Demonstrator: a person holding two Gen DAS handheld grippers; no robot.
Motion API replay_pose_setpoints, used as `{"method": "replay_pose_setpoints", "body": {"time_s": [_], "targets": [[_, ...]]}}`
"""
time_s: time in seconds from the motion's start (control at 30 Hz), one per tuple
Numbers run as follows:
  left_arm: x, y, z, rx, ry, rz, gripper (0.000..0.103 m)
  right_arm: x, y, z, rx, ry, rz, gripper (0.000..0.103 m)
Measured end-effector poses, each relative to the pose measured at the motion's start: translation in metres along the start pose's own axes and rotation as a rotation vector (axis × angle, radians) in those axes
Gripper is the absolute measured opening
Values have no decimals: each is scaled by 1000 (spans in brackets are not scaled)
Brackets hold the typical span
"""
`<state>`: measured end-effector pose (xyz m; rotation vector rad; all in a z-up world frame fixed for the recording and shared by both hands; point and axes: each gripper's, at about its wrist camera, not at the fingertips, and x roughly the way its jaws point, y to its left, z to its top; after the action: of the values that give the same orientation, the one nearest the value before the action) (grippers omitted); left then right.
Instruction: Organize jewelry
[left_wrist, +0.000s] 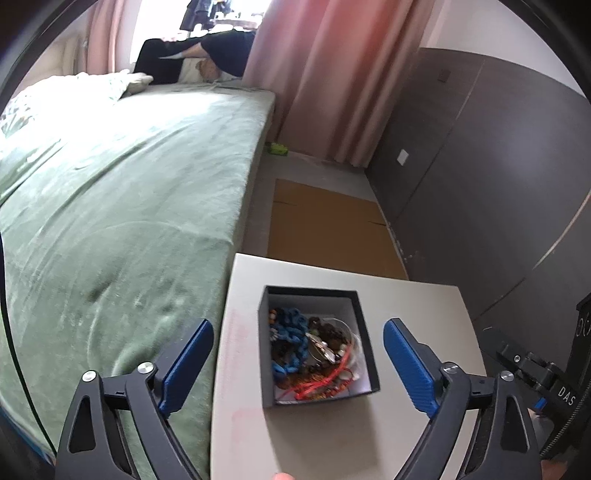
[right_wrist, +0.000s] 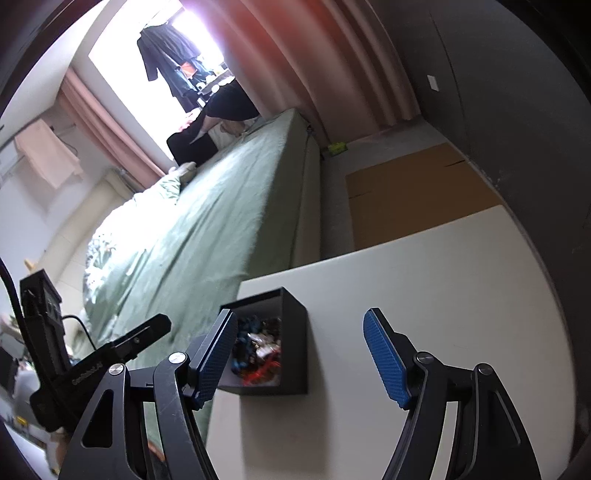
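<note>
A small black box (left_wrist: 365, 332) with a white inside sits on a pale table (left_wrist: 424, 306). It is full of tangled jewelry (left_wrist: 314, 350): blue beads, brown beads, red cord and a clear bangle. My left gripper (left_wrist: 298, 334) stands wide open, its blue pads on either side of the box and short of its walls. In the right wrist view the same box (right_wrist: 293, 332) lies at the table's left edge with the jewelry (right_wrist: 258, 350) inside. My right gripper (right_wrist: 300, 324) is open above the table (right_wrist: 443, 277), nothing between its fingers; its left finger hides part of the box.
A bed with a green cover (left_wrist: 110, 206) runs along the table's left side. Flat brown cardboard (left_wrist: 328, 225) lies on the floor beyond the table, next to a dark wardrobe (left_wrist: 480, 184). Pink curtains (left_wrist: 325, 74) hang at the back. The other gripper's body (right_wrist: 92, 354) shows at lower left.
</note>
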<state>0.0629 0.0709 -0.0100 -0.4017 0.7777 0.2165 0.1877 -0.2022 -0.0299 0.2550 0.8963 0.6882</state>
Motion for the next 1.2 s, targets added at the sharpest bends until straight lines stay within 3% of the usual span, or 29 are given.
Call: {"method": "replay_pose_setpoints", "body": {"time_s": [0.07,0.37,0.67,1.2], "targets": [[-2,-7,-4,16,-3,0,97,-5,-1,-2,-9,3,-28,82],[-13,-31,-28,58,-14,-38,98,-32,-13,-12,-21,19,-83,103],[-31,-42,-49,87,-60,6,101,-57,-22,-26,-79,17,-117,103],[-39,-54,-55,106,-80,-9,101,-78,-27,-32,-88,8,-113,103]]}}
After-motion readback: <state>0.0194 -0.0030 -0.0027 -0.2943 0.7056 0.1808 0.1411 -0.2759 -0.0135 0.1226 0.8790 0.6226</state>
